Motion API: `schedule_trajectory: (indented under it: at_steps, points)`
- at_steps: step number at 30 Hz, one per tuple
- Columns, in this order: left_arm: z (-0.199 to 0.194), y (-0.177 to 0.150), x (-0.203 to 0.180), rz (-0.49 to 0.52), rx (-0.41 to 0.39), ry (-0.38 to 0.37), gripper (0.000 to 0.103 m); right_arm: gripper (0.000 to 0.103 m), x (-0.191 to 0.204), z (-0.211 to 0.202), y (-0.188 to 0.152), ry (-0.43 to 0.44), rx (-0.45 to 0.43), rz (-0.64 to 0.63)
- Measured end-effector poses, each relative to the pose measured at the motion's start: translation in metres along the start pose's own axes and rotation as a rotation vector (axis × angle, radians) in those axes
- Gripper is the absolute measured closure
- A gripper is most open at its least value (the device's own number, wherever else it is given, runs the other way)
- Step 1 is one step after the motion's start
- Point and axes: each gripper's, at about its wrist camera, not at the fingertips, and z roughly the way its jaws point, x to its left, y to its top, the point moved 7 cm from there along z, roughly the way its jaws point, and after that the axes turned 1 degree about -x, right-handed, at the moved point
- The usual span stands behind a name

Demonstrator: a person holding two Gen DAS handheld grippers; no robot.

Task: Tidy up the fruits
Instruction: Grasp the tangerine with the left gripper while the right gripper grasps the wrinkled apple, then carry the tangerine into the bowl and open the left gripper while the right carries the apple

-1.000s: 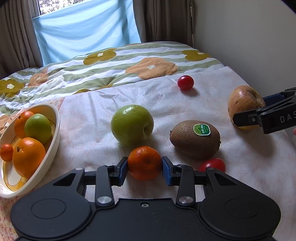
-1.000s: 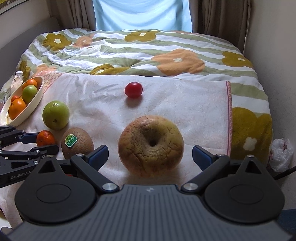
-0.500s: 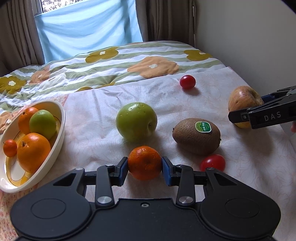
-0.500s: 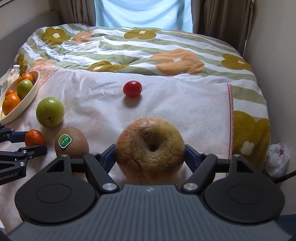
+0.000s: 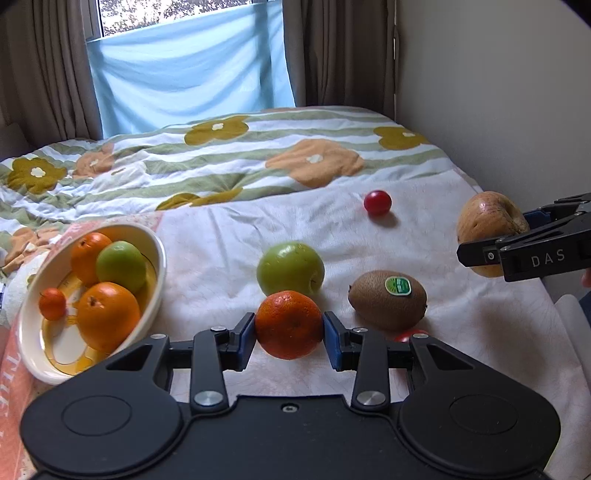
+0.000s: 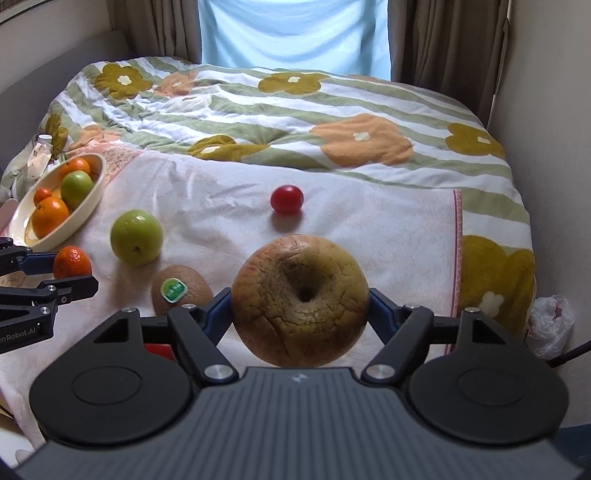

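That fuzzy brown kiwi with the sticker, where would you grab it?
Across its narrow middle. The kiwi lies on its side, long axis left to right, so come from above or the near side, one finger in front and one behind, clear of the tomato tucked against it.

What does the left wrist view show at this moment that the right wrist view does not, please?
Only the left wrist view shows the window glass above the blue curtain.

Only the right wrist view shows the white plastic bag beside the bed.

Both show the left gripper shut on the mandarin, the right gripper shut on the russet apple, the bowl, green apple and kiwi.
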Motion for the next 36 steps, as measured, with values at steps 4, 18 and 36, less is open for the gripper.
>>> schedule_trajectory:
  at_steps: [4, 18, 36]
  points:
    - [-0.017, 0.007, 0.010, -0.017, -0.027, 0.010, 0.061, 0.013, 0.013, -0.017, 0.010, 0.012, -0.017, -0.007]
    - [-0.072, 0.020, 0.080, -0.033, -0.091, 0.035, 0.061, 0.013, 0.102, -0.056, 0.051, 0.065, -0.071, -0.028]
    - [-0.062, 0.025, 0.213, 0.017, -0.097, 0.057, 0.061, 0.013, 0.231, -0.015, 0.088, 0.097, -0.061, -0.004]
